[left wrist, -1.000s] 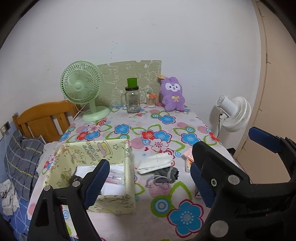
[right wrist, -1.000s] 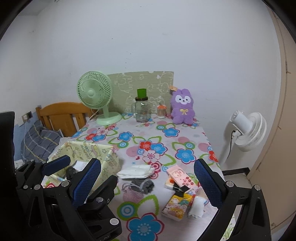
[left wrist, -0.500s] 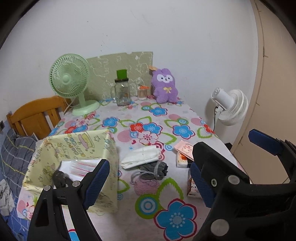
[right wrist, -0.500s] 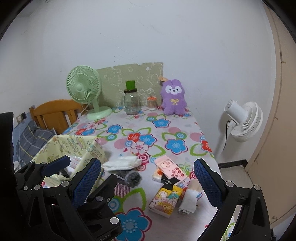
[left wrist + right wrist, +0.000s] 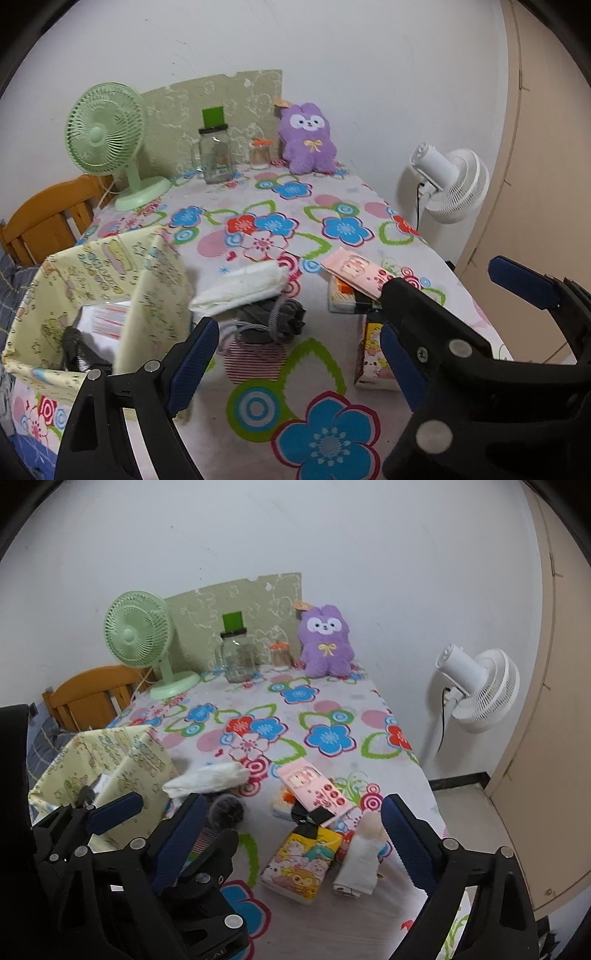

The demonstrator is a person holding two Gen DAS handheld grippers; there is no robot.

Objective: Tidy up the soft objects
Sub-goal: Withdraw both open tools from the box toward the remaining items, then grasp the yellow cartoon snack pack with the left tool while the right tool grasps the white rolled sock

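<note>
Both my grippers hang low in frame with fingers apart, holding nothing: the left gripper (image 5: 291, 358) bottom centre of its view, the right gripper (image 5: 291, 834) likewise. Centre frame lie the soft pieces: a folded white cloth (image 5: 243, 286) just beside the yellow bin (image 5: 155, 280), touching a grey sock bundle (image 5: 273, 319) below it. A rolled white cloth (image 5: 364, 853) sits lower right in the right view, beside a cartoon box (image 5: 301, 864). All look light and limp; I'd pinch the folded cloth across its thick middle so layers don't fan out.
</note>
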